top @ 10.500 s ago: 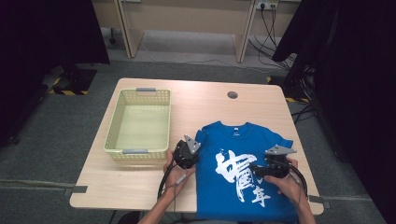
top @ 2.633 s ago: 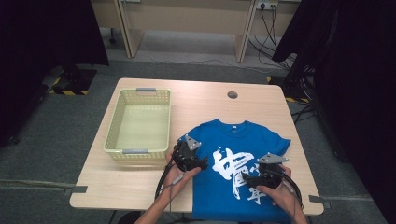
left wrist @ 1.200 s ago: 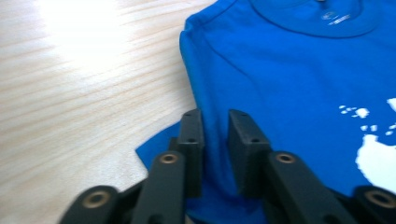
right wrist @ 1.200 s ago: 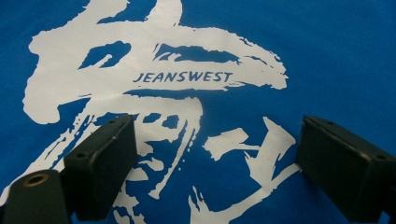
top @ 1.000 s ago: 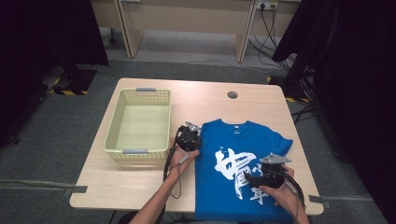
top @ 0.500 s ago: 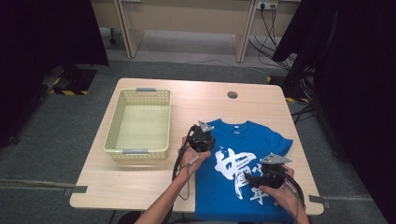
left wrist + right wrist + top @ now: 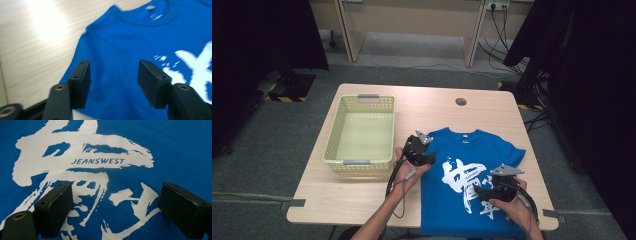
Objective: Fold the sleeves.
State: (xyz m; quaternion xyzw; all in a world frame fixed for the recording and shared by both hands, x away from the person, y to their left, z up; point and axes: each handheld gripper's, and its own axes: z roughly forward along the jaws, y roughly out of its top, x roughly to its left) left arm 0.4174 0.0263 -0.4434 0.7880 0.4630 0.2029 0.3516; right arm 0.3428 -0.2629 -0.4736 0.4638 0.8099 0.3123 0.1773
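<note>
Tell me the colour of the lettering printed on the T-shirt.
White brush-style lettering on the blue T-shirt, seen best in the right gripper view.

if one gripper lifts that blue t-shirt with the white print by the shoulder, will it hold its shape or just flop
Probably flop: the blue t-shirt with the white brush print lies flat as thin cloth, so a lifted shoulder would likely drape and trail. It looks light for its spread. Its left sleeve is folded in over the body, and on the smooth wooden table a push would likely bunch that fold rather than slide it whole.
</note>
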